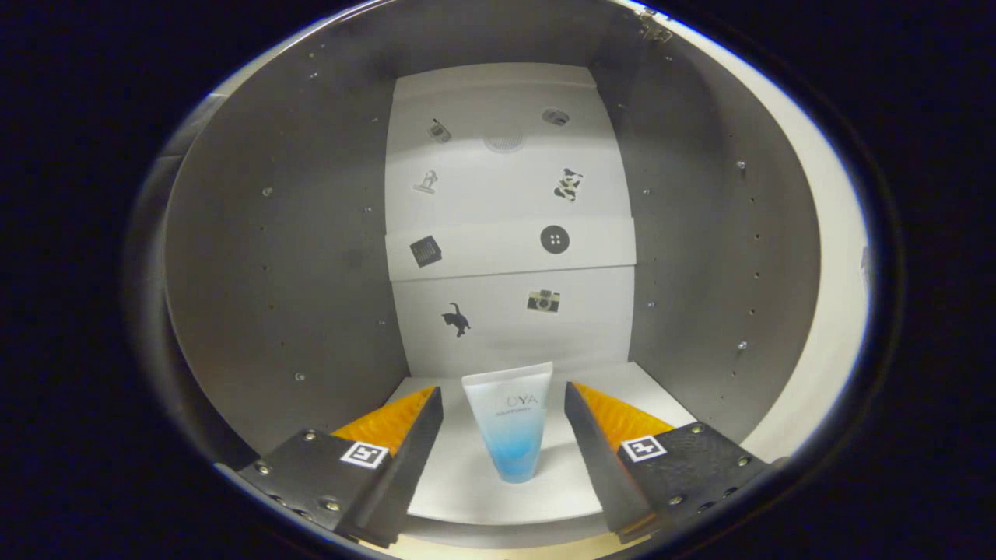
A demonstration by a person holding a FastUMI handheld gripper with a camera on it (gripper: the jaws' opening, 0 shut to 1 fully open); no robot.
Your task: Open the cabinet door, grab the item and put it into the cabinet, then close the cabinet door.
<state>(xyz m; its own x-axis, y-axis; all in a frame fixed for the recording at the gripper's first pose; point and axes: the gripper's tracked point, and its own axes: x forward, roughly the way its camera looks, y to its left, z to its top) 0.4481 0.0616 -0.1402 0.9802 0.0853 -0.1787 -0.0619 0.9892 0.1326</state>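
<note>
The gripper [504,420] is spread wide, its two fingers angled apart with clear space on either side of the tube [510,421] that stands between them. Neither finger touches the tube; a strip of bare shelf shows between each inner finger face and the tube's sides. The tube stands upright on its narrow cap end, with the broad flat crimped end uppermost, pale at the top and shading to blue near the bottom; some lettering runs across its upper half, too small to make out. It rests on the white shelf [475,486] that forms the floor of the cabinet [280,272], toward the front of that shelf and in line with the gap between the fingers. Grey side walls rise to the left and right of the fingers, dotted with rows of small holes and a few screws. Beyond the tube stands the white back panel [510,257], crossed by a slightly raised band at mid height and scattered with small stickers: a cat [457,319] and a camera [543,301] lowest, a dark square and a round button [555,239] on the band, and several smaller shapes higher up. At the far right, past the right-hand wall, a cream surface curves away, and a metal hinge [652,27] shows at the cabinet's upper right corner.
</note>
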